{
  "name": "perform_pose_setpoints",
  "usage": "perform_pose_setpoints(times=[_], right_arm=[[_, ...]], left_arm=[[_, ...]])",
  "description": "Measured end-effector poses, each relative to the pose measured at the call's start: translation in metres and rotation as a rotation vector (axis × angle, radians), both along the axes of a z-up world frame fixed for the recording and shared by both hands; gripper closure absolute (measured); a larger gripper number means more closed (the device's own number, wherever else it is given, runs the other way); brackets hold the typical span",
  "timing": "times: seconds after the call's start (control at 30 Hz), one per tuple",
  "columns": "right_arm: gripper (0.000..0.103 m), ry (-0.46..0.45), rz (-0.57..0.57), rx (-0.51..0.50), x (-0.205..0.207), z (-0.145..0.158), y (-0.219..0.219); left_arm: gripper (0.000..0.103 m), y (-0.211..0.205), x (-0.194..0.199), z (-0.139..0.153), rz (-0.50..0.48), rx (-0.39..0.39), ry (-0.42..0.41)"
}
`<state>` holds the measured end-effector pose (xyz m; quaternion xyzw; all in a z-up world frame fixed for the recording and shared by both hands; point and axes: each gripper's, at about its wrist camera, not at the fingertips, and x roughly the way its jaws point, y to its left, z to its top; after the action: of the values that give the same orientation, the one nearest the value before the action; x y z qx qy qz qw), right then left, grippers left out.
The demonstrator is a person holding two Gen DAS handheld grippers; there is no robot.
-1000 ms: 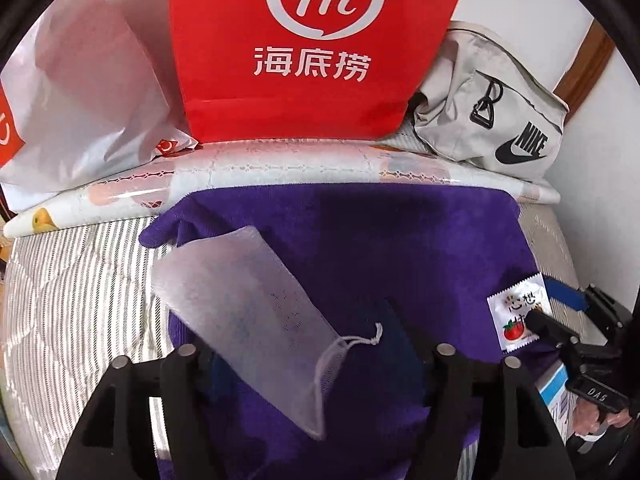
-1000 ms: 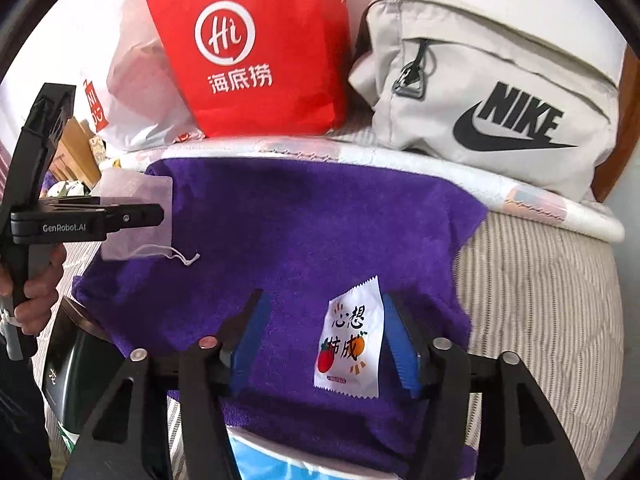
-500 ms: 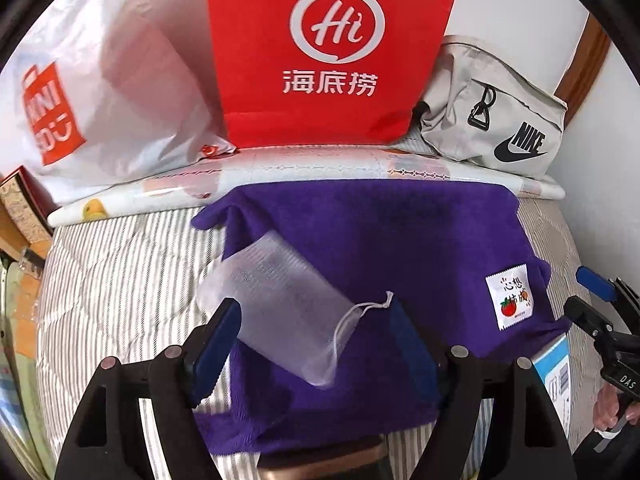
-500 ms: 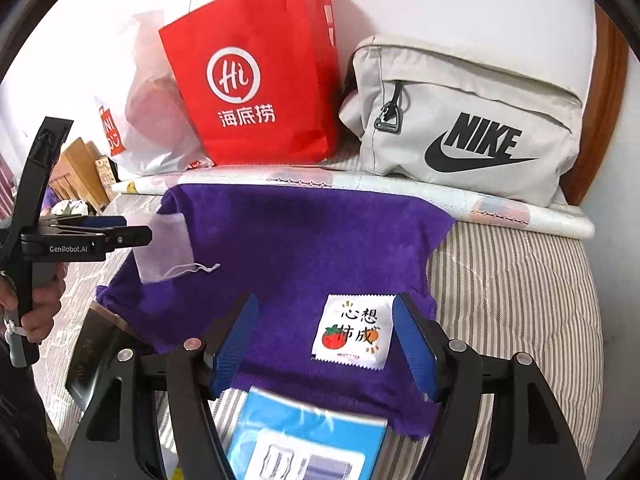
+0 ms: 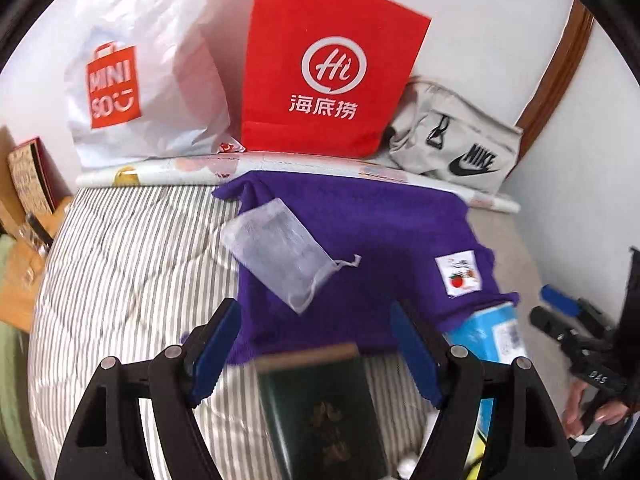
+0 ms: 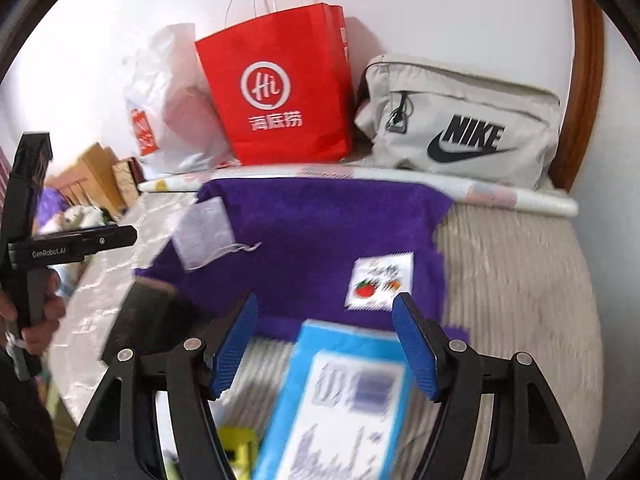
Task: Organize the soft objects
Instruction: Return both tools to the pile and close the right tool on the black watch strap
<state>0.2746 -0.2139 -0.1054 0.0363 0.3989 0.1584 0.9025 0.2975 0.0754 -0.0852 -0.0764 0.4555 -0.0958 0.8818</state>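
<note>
Left wrist view: our task's things are the purple towel (image 5: 360, 240) spread on the striped bed (image 5: 128, 264), the mesh pouch (image 5: 276, 248) lying on the towel's near-left part with its drawstring trailing toward the right finger, and the small sachet (image 5: 460, 276) on the towel's far-right corner. Our left gripper (image 5: 316, 344) has its fingers (image 5: 216, 344) wide apart and empty; the pouch sits just ahead of them, closer to the left finger, and a dark green booklet (image 5: 320, 408) lies directly between and below them.

In the right wrist view, our right gripper (image 6: 324, 340) is likewise spread and holding nothing. The sachet (image 6: 378, 284) lies just beyond the fingertips, nearer the right finger, while a blue packet (image 6: 340, 396) fills the gap between the fingers.

We judge the main risk to be a snagged grasp: the pouch is thin and limp, so closing on it may pinch the towel beneath and drag both. The loose drawstring could also catch. Both views are blurred, so our aim may be off. Behind stand a red bag (image 5: 324, 72), a white bag (image 5: 140, 92) and a grey pouch bag (image 6: 460, 124).
</note>
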Motion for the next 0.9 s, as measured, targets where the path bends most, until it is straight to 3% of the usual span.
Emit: perform_pose_setpoints(times=[0.17, 0.33, 0.57, 0.7, 0.9], right_arm=[[0.034, 0.02, 0.037, 0.0, -0.034, 0.001, 0.009], [0.034, 0.013, 0.081, -0.038, -0.081, -0.005, 0.026], [0.034, 0.01, 0.157, -0.091, -0.144, -0.035, 0.054], [0.036, 0.038, 0.156, -0.087, -0.157, -0.048, 0.061], [0.043, 0.039, 0.15, -0.081, -0.164, -0.059, 0.074]], left_arm=[[0.028, 0.004, -0.038, 0.001, 0.012, 0.06, -0.024], [0.028, 0.016, -0.081, -0.006, 0.048, 0.007, -0.039], [0.028, 0.027, -0.131, -0.025, 0.124, -0.008, -0.047], [0.028, 0.028, -0.152, -0.041, 0.167, 0.032, -0.045], [0.027, 0.038, -0.157, -0.063, 0.184, -0.034, 0.011]])
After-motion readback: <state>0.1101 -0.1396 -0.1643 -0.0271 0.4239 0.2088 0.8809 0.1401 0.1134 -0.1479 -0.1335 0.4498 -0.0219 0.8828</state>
